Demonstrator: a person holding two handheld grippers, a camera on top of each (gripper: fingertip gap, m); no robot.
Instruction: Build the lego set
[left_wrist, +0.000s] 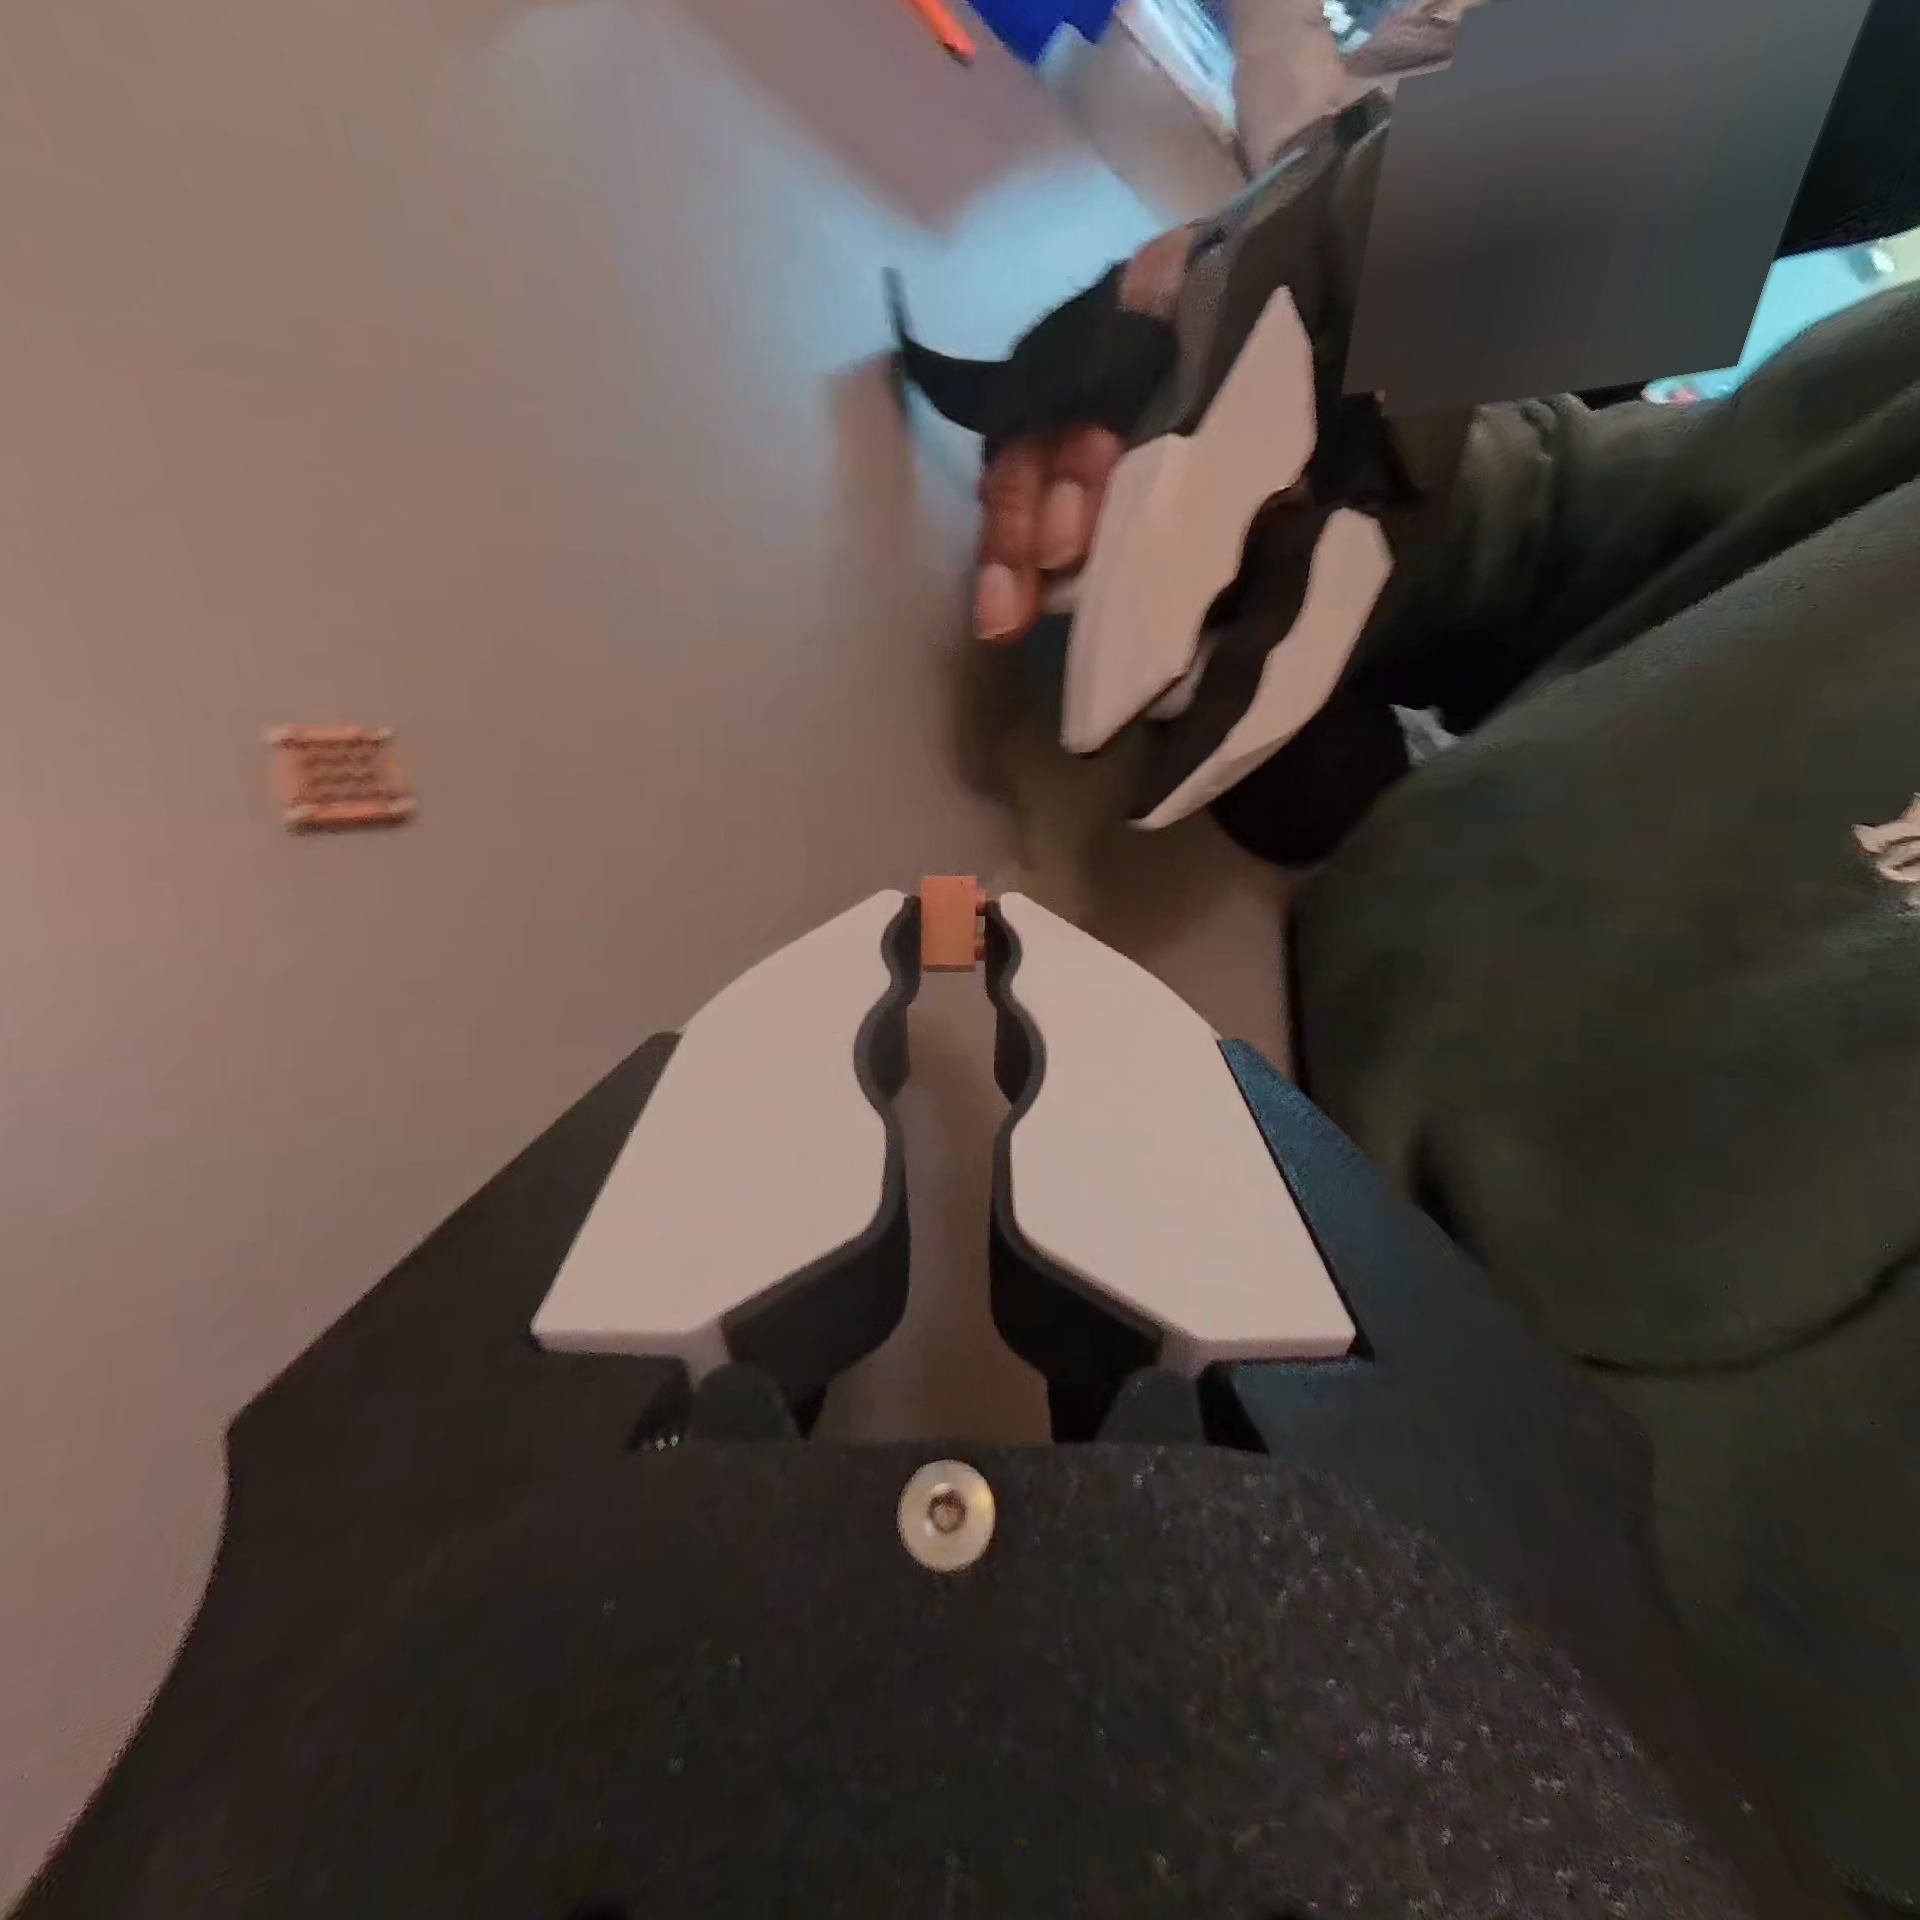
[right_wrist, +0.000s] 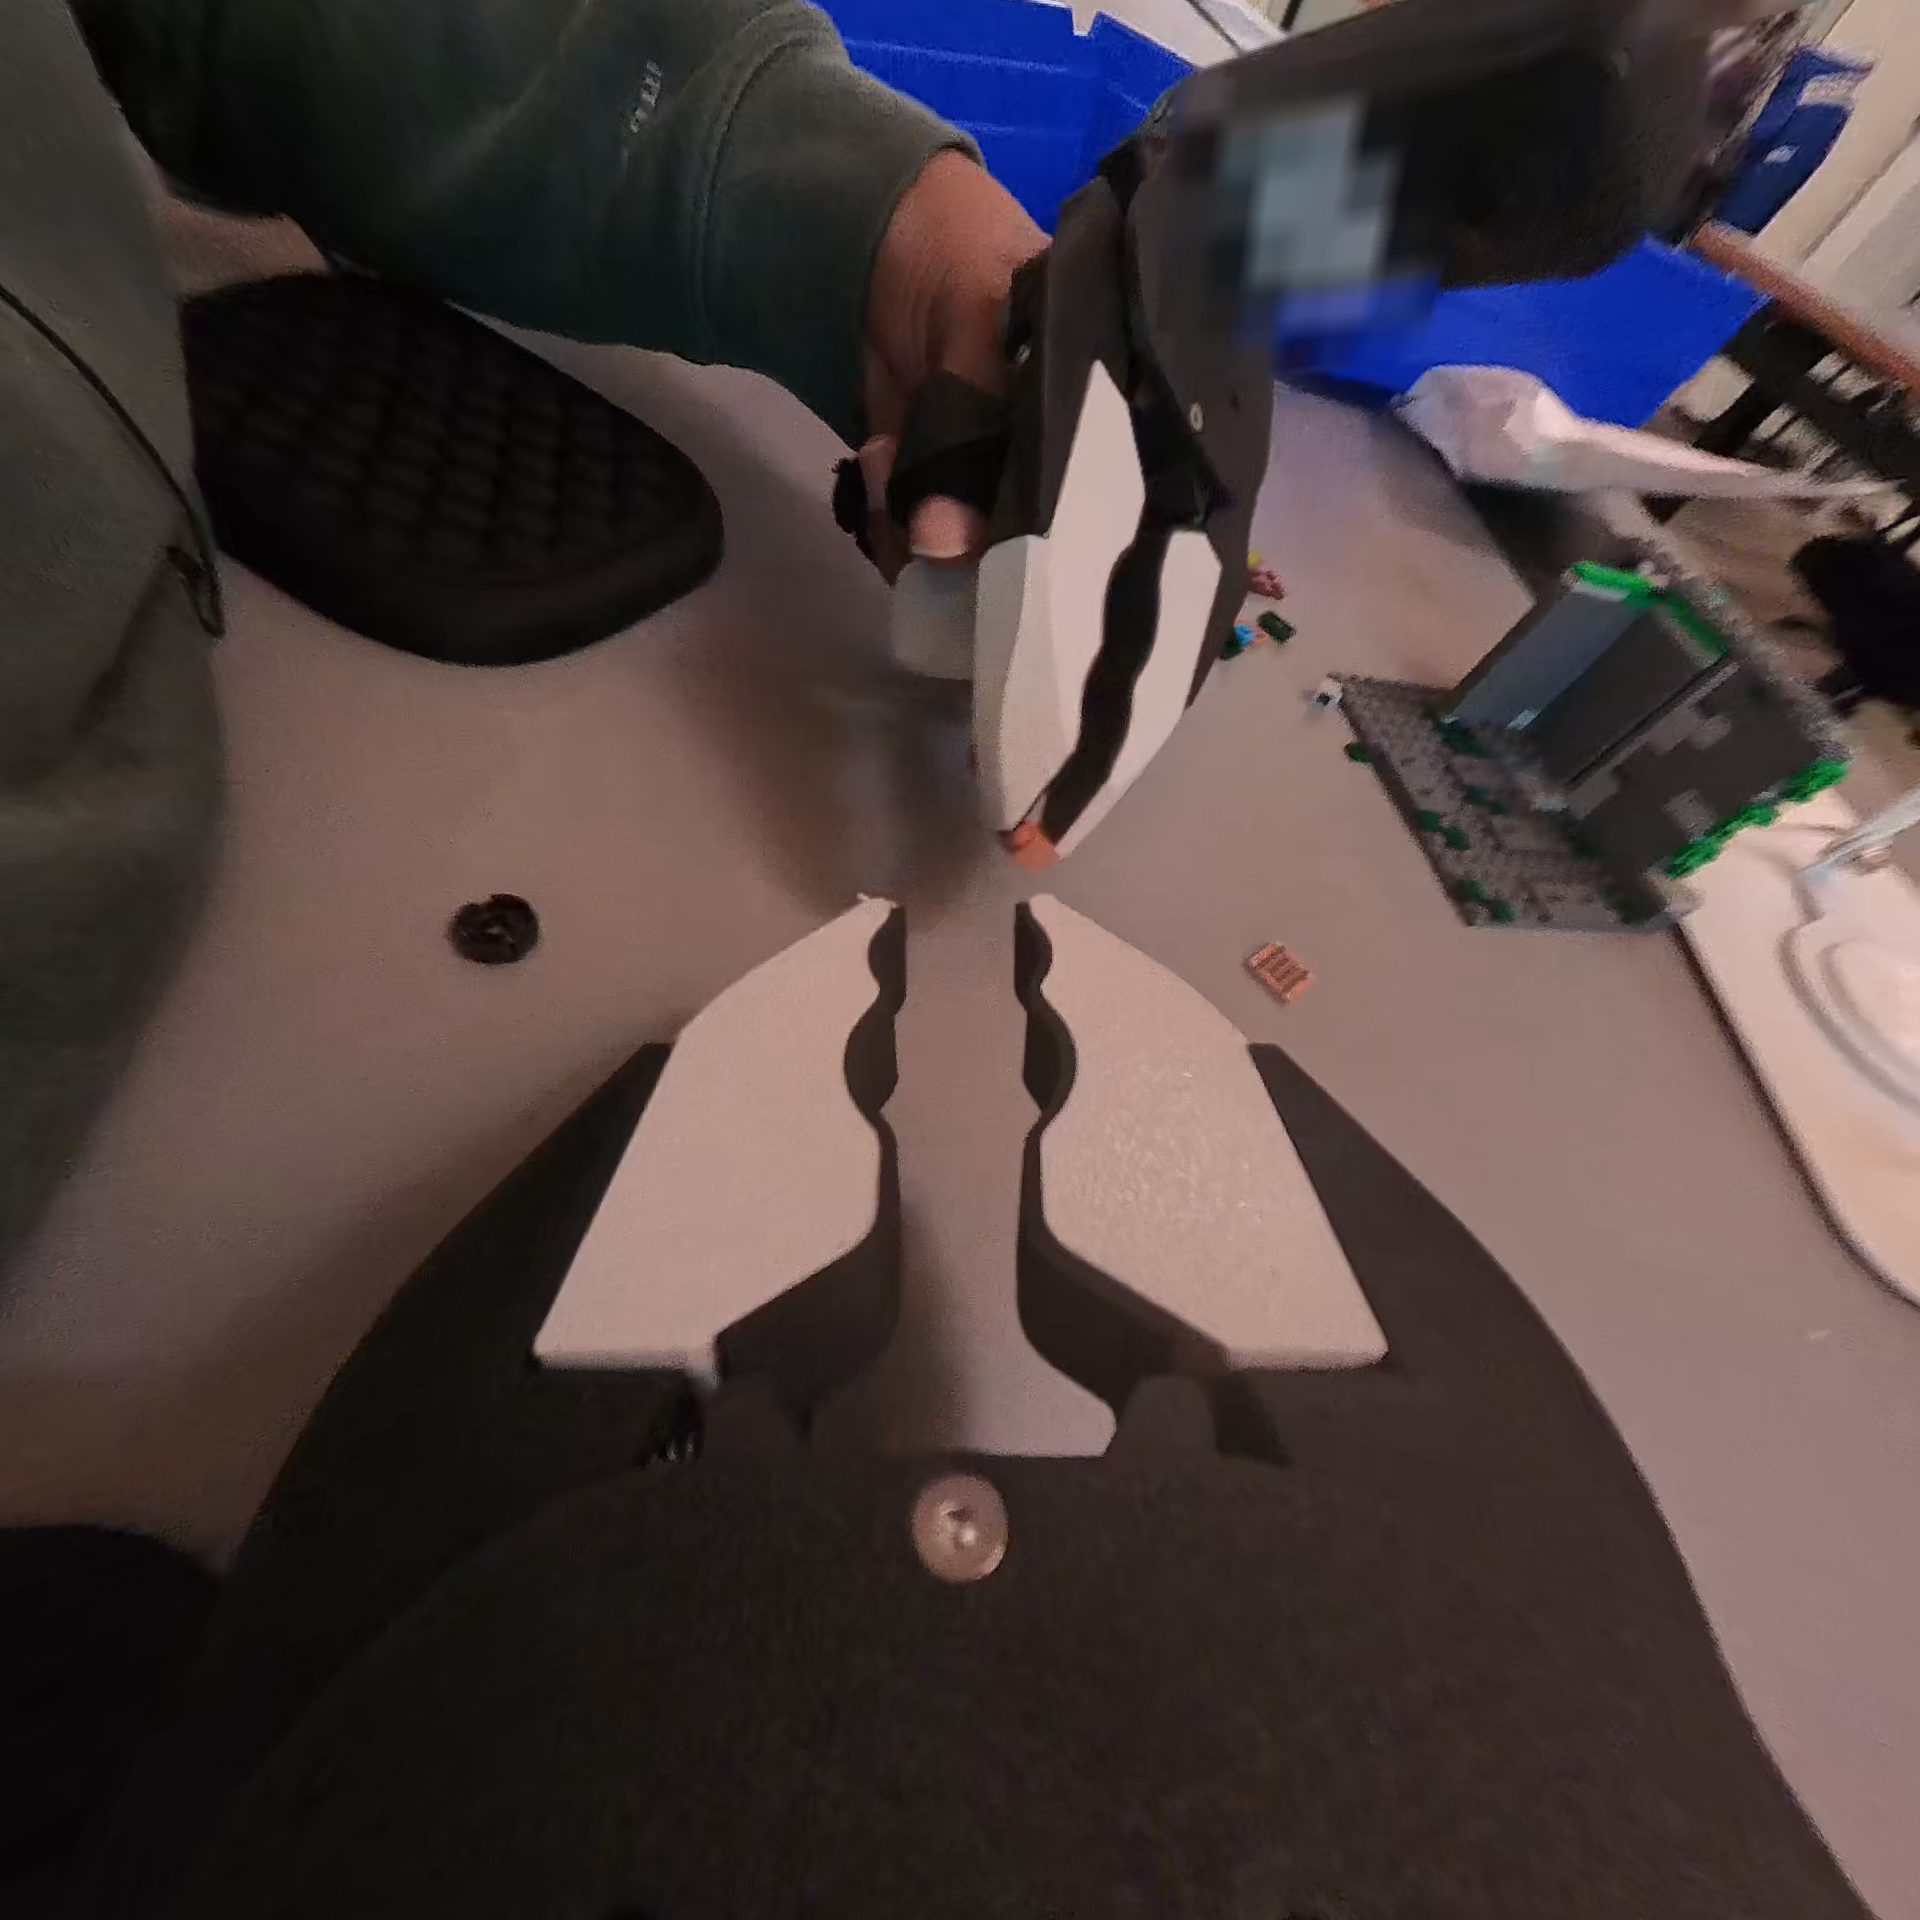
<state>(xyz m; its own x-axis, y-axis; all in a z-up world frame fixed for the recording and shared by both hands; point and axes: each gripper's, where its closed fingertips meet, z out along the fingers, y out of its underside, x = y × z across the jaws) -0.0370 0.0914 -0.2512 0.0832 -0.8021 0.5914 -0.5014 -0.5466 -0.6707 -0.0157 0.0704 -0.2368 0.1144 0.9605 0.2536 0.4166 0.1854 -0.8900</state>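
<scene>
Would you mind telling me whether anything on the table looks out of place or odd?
Nothing looks damaged or spilled. One small brown grille piece lies alone on the table, apart from the grey-green build.

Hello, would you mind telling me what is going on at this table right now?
A person is building a lego set with a handheld tool in each hand. The left tool is shut on a small brown lego piece, held above the grey table. The right tool is open and holds nothing. A flat brown ridged piece lies loose on the table, and the partly built grey and green lego model stands farther off, with a few small loose pieces beside it.
</scene>
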